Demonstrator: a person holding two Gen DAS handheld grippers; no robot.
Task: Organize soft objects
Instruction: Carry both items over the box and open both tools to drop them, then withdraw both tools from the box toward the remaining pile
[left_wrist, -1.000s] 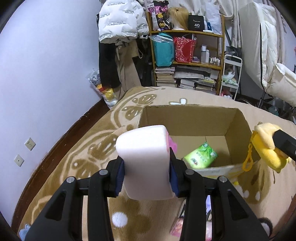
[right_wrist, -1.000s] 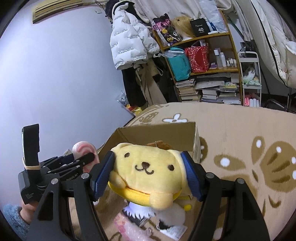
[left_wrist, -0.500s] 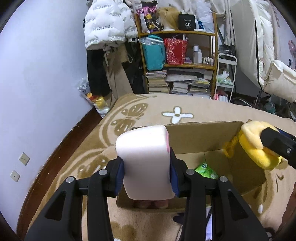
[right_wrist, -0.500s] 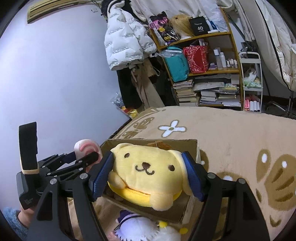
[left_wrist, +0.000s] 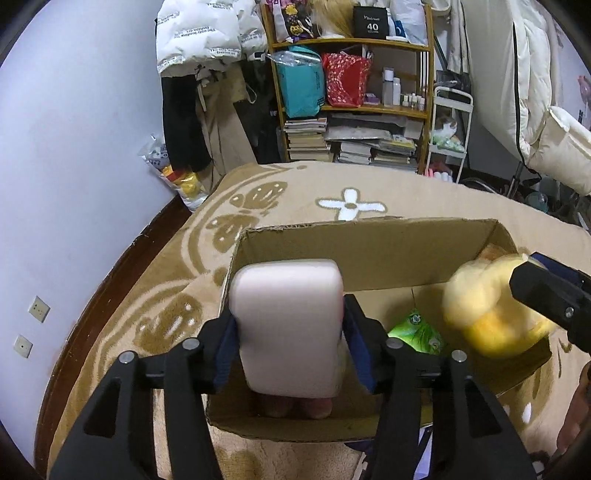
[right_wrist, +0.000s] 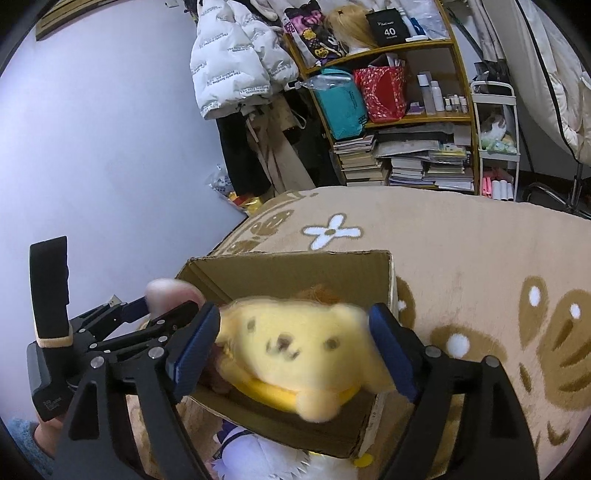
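Both grippers have come forward over the cardboard box (left_wrist: 369, 243); on the left, the left gripper (left_wrist: 288, 332) pinches the pale foam block (left_wrist: 286, 321), a green packet (left_wrist: 415, 334) lies inside, and on the right the right gripper (right_wrist: 295, 350) clamps the blurred yellow plush dog (right_wrist: 299, 350) over the box's opening

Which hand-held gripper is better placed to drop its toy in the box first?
Right. Its yellow plush already hangs over the box opening; the left one's white toy sits over the near wall.
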